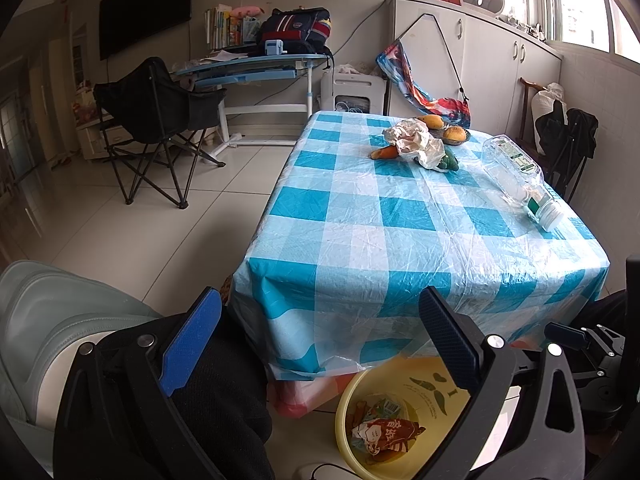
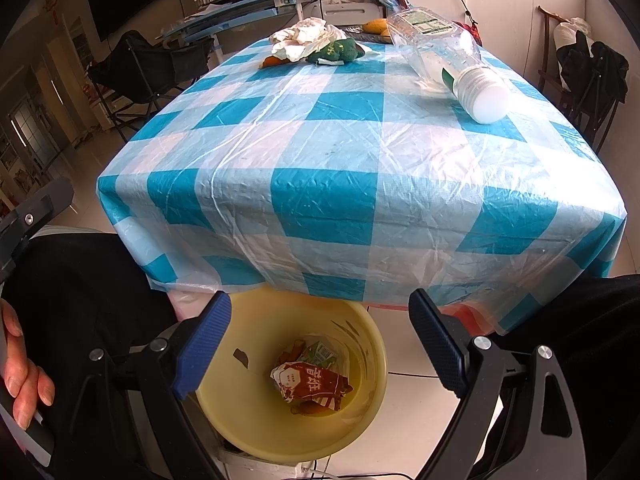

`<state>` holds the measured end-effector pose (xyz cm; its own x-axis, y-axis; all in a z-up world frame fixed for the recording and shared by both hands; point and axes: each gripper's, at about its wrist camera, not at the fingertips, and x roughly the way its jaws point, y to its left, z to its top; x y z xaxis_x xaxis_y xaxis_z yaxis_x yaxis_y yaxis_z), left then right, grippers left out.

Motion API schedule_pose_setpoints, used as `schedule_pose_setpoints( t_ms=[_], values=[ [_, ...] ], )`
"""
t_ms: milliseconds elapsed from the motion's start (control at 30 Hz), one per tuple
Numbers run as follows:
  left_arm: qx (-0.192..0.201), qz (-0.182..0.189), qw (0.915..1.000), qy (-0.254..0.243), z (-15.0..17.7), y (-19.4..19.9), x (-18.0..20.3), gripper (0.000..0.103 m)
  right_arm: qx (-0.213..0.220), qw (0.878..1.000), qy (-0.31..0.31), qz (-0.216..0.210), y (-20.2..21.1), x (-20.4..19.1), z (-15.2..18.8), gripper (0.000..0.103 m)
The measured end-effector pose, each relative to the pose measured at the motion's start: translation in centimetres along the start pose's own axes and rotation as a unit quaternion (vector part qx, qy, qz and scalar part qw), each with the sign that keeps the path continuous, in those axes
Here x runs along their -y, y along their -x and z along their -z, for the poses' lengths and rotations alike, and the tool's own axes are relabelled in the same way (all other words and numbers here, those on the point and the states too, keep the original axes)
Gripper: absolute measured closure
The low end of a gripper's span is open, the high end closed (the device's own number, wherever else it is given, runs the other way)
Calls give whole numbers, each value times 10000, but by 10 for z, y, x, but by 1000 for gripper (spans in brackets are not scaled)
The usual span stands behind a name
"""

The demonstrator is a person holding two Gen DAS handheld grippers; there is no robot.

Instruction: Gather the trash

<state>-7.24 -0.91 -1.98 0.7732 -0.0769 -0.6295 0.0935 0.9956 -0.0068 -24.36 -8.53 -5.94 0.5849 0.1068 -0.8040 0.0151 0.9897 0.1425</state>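
Now the right claw (image 2: pixel 320 344) tilts down over the yellow bin (image 2: pixel 360 412), jaws wide and empty. Left claw (image 1: pixel 320 344) is also wide, empty, near the surface (image 1: pixel 400 240).

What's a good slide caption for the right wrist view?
Open right gripper above a yellow bin holding a red wrapper; empty bottle lies on the checkered table.

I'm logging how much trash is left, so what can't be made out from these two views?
- Yellow bin: what lies under the red wrapper is covered, right wrist view; in the left wrist view the left gripper cuts across it.
- Crumpled paper: hides part of the carrot and green item.
- Plastic bottle: label too small to read.
- Fruit plate: mostly behind the bottle, right wrist view.
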Motion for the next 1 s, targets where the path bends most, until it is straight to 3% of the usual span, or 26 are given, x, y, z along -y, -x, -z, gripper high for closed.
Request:
schedule_pose_setpoints(
  t_ms=[1000],
  values=[
    [-22, -4, 10000, -13, 0, 0, -5, 7, -17, 9999, 167, 29, -2, -7, 2, 16]
  ],
)
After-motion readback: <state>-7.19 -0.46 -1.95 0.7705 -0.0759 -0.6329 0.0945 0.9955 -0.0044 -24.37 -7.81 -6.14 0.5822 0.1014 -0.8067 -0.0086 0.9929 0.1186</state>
